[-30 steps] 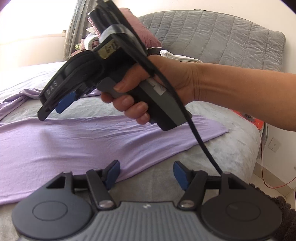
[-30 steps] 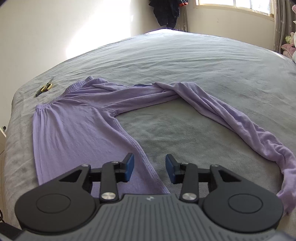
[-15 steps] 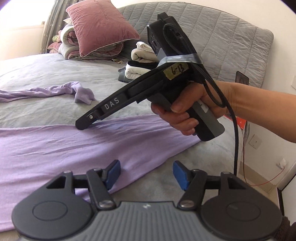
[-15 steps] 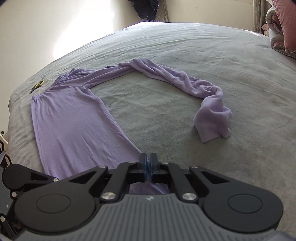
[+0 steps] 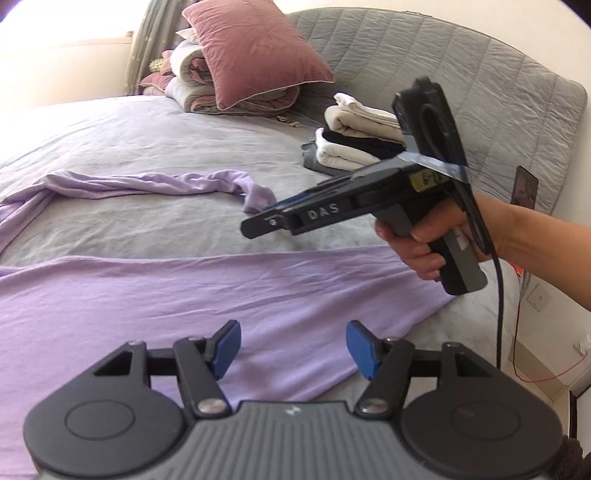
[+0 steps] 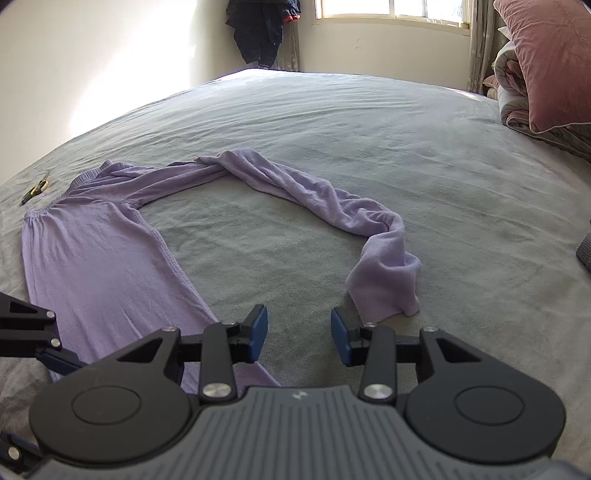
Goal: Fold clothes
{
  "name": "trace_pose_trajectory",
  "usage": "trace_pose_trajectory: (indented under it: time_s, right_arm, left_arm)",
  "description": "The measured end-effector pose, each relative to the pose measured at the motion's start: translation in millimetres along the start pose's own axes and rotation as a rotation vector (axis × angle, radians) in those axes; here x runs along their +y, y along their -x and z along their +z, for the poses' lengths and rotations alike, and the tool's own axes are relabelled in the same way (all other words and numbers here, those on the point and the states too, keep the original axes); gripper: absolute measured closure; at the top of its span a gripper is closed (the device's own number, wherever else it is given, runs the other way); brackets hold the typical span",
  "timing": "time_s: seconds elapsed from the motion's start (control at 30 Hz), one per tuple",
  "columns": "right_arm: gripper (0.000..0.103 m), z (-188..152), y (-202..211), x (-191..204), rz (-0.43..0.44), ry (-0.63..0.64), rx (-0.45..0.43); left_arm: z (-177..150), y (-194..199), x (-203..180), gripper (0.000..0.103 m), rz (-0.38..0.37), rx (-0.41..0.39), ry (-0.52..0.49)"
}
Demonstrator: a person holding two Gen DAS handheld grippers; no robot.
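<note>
Your left gripper [image 5: 293, 345] hangs over the near leg of the purple trousers [image 5: 155, 295], jaws spread wide, blue pads clear of the cloth, nothing between them. Your right gripper [image 6: 299, 334] is opening: pads apart over bare grey bedspread [image 6: 369, 122], nothing between them, the flat leg's edge just left of its left pad, the other leg's cuff [image 6: 384, 284] just beyond its right pad and not touching. From the left wrist view you see your right hand [image 5: 424, 243] wrapped round that tool's handle, nose aimed at the cuff; side-on, so the jaw gap can't be read there. The trousers lie across the bed: one leg flat and smooth toward you, waistband [image 6: 55, 201] at the far left, second leg twisted, arcing away and curling back to a bunched cuff. Small scissors [image 6: 35, 190] sit just past the waistband. Further off: folded clothes stack [image 5: 354, 136] near the headboard [image 5: 461, 74], pink pillow [image 5: 251, 51] on a rolled quilt, dark garment [image 6: 262, 29] hanging beside the window [image 6: 391, 9].
</note>
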State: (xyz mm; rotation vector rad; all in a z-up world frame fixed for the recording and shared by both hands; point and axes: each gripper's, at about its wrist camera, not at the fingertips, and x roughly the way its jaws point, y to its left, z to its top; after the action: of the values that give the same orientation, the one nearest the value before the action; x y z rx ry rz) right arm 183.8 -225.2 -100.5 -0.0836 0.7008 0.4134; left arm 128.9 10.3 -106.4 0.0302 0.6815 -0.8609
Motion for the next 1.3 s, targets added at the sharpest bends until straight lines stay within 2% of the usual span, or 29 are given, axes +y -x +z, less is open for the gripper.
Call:
trace_pose_trajectory:
  time_s: [0.27, 0.5, 0.63, 0.67, 0.7, 0.83, 0.97, 1.3]
  right_arm:
    - [0.061, 7, -14, -3, -0.090, 0.064, -0.006]
    - [0.061, -5, -11, -16, -0.122, -0.007, -0.037]
    - [0.060, -18, -1, -13, -0.105, -0.007, -0.060]
    - [0.054, -22, 0, -11, -0.107, 0.003, -0.066]
    - [0.041, -26, 0, -8, -0.118, 0.027, -0.072]
    - [0.002, -38, -3, -2, -0.163, 0.068, -0.089]
    - [0.000, -40, -4, -6, -0.158, 0.034, -0.076]
    - [0.000, -43, -4, -8, -0.148, 0.014, -0.072]
  left_arm:
    - [26, -2, 48, 0.039, 0.133, -0.019, 0.121]
    - [29, -23, 43, 0.038, 0.239, -0.048, 0.141]
    - [26, -38, 37, 0.035, 0.342, -0.057, 0.169]
    - [25, -41, 35, 0.032, 0.359, -0.067, 0.172]
    - [24, -43, 34, 0.029, 0.373, -0.075, 0.172]
    - [18, -53, 20, 0.022, 0.445, -0.078, 0.092]
    - [18, -59, 13, 0.015, 0.485, -0.057, 0.034]
    - [16, -59, 18, 0.005, 0.449, -0.053, 0.067]
